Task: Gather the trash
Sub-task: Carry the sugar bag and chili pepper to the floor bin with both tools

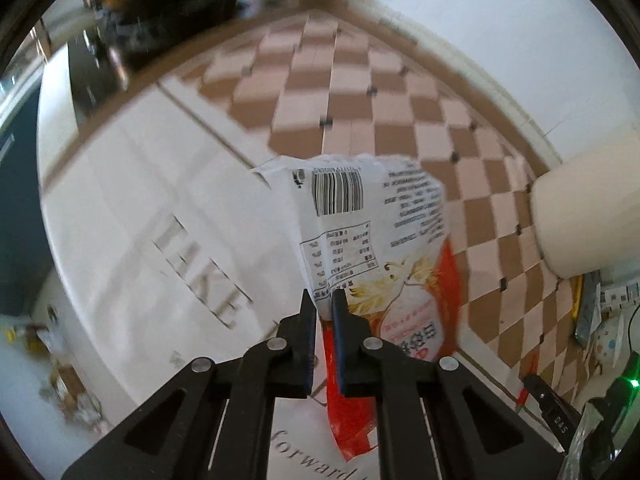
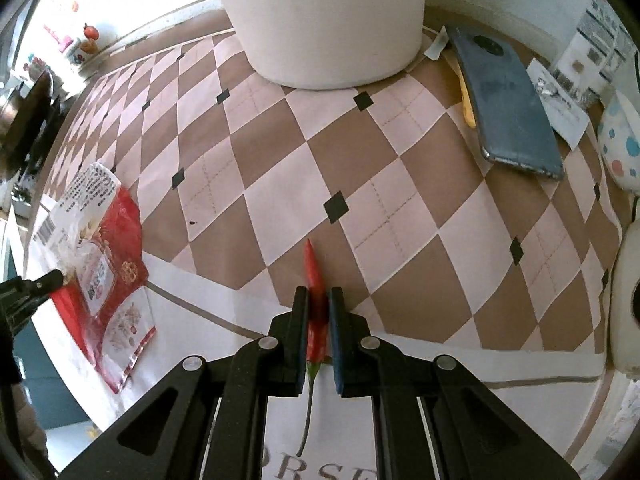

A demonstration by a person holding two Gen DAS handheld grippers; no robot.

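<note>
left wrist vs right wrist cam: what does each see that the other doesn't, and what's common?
Left wrist only: the left gripper shut on the snack wrapper, seen barcode side up, and the "TAKE" lettering on the cloth.

Right wrist only: the right gripper shut on a red chili, plus a blue phone and a dotted bowl.

Both: the wrapper, the checkered tablecloth and the white bin.

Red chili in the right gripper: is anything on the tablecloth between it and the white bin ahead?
Nothing visible stands in the way. The right gripper is shut on the red chili, and only bare checkered tablecloth lies between it and the white bin. The phone lies off to the right of that path.
</note>
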